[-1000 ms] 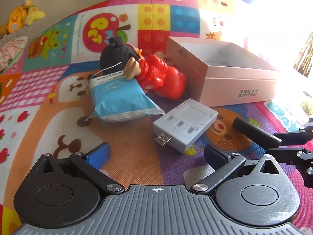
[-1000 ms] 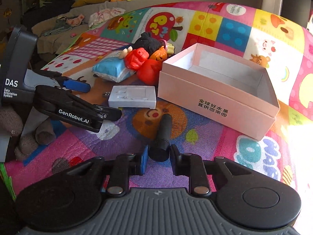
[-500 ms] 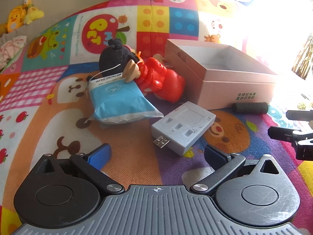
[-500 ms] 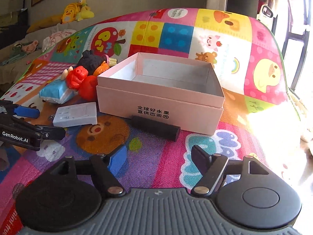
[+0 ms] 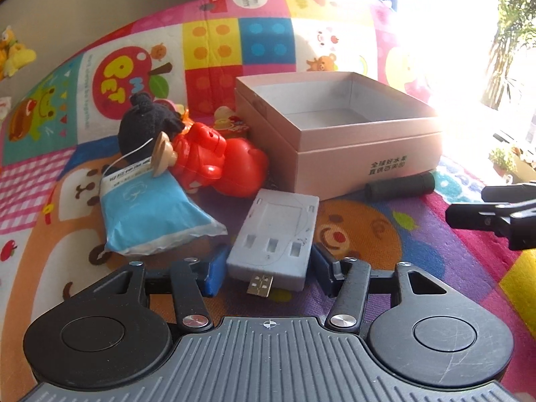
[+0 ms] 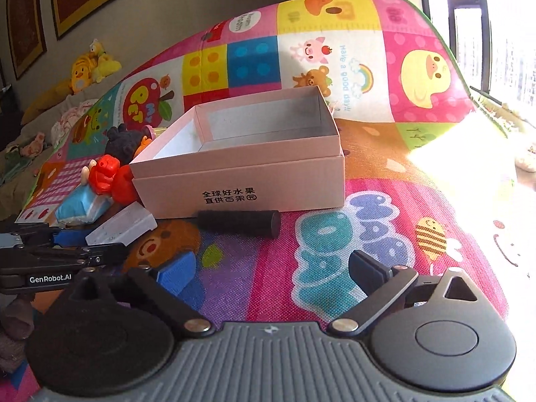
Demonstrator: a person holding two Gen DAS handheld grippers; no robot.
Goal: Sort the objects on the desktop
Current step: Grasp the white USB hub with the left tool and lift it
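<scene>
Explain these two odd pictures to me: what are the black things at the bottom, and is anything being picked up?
They are hand-held grippers, one in each of a person's hands, each carrying a camera that looks along its two fingers. In the left camera's picture, the left gripper is closing around a grey USB box. In the right camera's picture, the right gripper is opening with nothing between its fingers. A black cylinder lies against an open pink box. A red toy and a blue packet lie on the colourful mat.
</scene>
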